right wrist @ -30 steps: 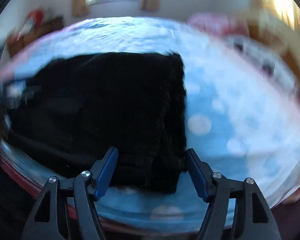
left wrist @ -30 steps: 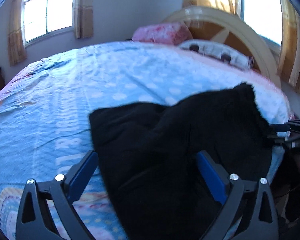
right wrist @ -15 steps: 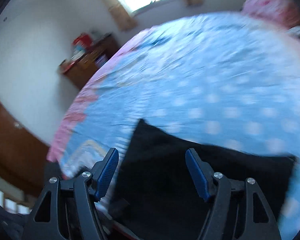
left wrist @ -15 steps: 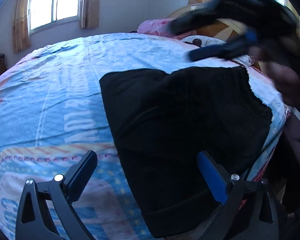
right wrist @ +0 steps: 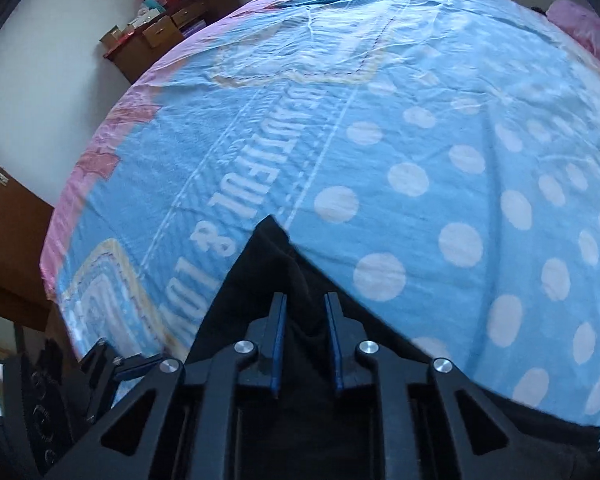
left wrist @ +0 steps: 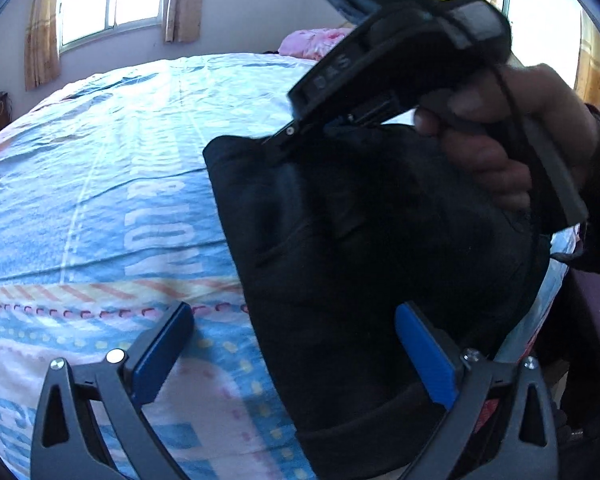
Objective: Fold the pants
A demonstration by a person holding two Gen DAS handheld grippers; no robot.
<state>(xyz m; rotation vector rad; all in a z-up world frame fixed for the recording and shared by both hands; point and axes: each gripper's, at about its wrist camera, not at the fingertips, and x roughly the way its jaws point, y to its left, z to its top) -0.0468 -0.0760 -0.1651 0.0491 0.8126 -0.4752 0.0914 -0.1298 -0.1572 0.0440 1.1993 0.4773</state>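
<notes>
Pants (right wrist: pixel 284 280) in right gripper (right wrist: pixel 305 340) jaws; left gripper (left wrist: pixel 296 356) jaws wide; bedsheet (right wrist: pixel 380 160) lettering "BEAUTIFUL &".

— What carries everything here?
— A bed (left wrist: pixel 100 152) under a blue polka-dot sheet (right wrist: pixel 420 140).
— What lies on it?
— Black pants (left wrist: pixel 360 260) near its edge, a pink pillow (left wrist: pixel 312 42) at the far end.
</notes>
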